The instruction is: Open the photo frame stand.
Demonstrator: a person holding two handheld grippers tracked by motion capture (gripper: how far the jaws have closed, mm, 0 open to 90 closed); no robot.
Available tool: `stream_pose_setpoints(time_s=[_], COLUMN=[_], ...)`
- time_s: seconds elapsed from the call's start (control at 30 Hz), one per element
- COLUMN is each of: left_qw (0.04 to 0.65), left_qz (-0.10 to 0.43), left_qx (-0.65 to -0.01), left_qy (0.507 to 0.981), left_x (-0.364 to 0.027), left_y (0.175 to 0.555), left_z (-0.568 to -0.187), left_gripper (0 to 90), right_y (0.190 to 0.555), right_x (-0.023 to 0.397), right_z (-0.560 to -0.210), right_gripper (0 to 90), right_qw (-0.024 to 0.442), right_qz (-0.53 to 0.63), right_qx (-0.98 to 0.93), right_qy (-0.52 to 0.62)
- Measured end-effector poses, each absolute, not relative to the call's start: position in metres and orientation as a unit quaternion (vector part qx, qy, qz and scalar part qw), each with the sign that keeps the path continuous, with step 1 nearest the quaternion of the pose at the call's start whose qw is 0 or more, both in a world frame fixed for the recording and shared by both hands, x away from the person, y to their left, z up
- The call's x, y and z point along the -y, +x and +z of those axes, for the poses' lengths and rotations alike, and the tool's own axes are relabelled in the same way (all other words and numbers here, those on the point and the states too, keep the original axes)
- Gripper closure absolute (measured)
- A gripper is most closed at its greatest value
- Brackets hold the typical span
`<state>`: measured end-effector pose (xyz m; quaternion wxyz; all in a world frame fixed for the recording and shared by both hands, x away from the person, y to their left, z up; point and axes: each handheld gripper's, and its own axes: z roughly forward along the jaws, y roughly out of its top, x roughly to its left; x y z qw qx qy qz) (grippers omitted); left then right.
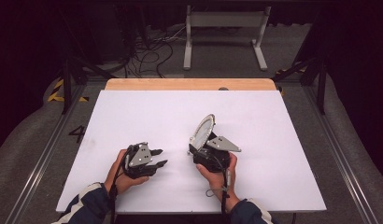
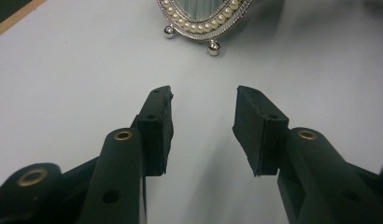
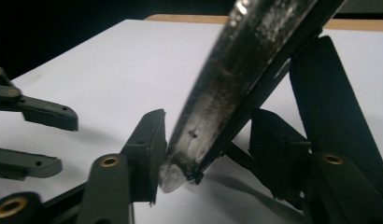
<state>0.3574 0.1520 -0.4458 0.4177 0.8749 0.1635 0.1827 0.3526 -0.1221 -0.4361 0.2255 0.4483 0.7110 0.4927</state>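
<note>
We see one small oval mirror (image 1: 203, 129) with a silver frame, standing tilted on the white table (image 1: 133, 107) just ahead of the right gripper (image 1: 202, 145). The left gripper view adds what the high view cannot resolve: a ring of pearl-like beads around the glass and two little ball feet (image 2: 213, 46) resting on the table. The right gripper view shows the mirror edge-on, its dark rim running diagonally between the jaws with its back stand behind; the left pad (image 3: 150, 149) lies right at the rim while the other stands clear, so we read these jaws as open around it. The left gripper (image 1: 158, 157) sits apart to the left, jaws open on nothing, pointed at the mirror. We count two grippers, two hands, one mirror.
</note>
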Motion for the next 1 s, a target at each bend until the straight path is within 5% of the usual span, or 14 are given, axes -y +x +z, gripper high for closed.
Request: stream_pose_setpoints(time_s=[0.57,1.0], left_qw=[0.418,0.418], left_qz=[0.177,0.179], left_qx=[-0.165,-0.165], left_qy=[0.876,0.875], left_x=[-0.152,-0.151], left_y=[0.36,0.362], left_z=[-0.445,-0.444], left_gripper=[55.2,53.7], right_y=[0.35,0.35], right_x=[0.142,0.145], right_z=[-0.435,-0.435], right_gripper=[59.2,57.8], right_qw=[0.195,0.204], right_qz=[0.492,0.499], right_qx=[-0.736,-0.735], right_qy=[0.422,0.412])
